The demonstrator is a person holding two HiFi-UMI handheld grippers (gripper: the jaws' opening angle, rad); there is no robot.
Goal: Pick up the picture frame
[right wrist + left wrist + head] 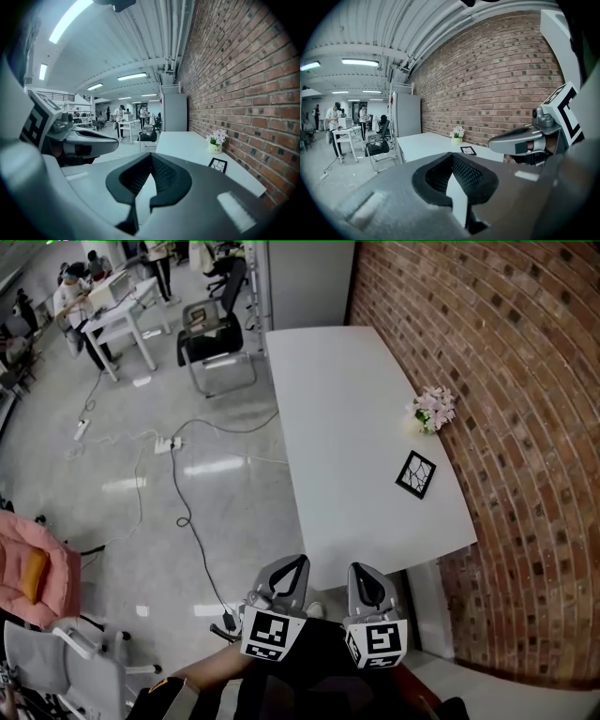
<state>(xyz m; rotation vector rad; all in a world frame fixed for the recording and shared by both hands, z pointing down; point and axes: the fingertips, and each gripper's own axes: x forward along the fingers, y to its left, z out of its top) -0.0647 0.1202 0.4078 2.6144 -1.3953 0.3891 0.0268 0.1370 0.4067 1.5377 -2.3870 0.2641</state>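
- Both grippers are parked off the near end of the white surface (347, 409), side by side and nowhere near anything yet.
- The left gripper (300, 562) has its jaws pressed together with nothing in them. Same for the right gripper (360, 569): jaws together, empty.
- The picture frame (416, 473), a small black one, sits on the right side of the surface, close to the edge that runs along the brick wall (506, 381). I honestly can't tell whether it's lying flat or propped up on a stand.
- The little pot of pink flowers (431, 411) is just past it on the same side.
- So I'd say the task has basically not started; the whole reach is still to come.
- What could go wrong, imo:
  - If the jaws don't get spread before arriving, they'll just poke the frame and shove it toward the wall edge.
  - If it's flat, there's not much lip to get a jaw under, so it may skate away on that smooth top.
  - If it's propped, a nudge could tip it over.
  - Overshoot and the flower pot gets clipped.
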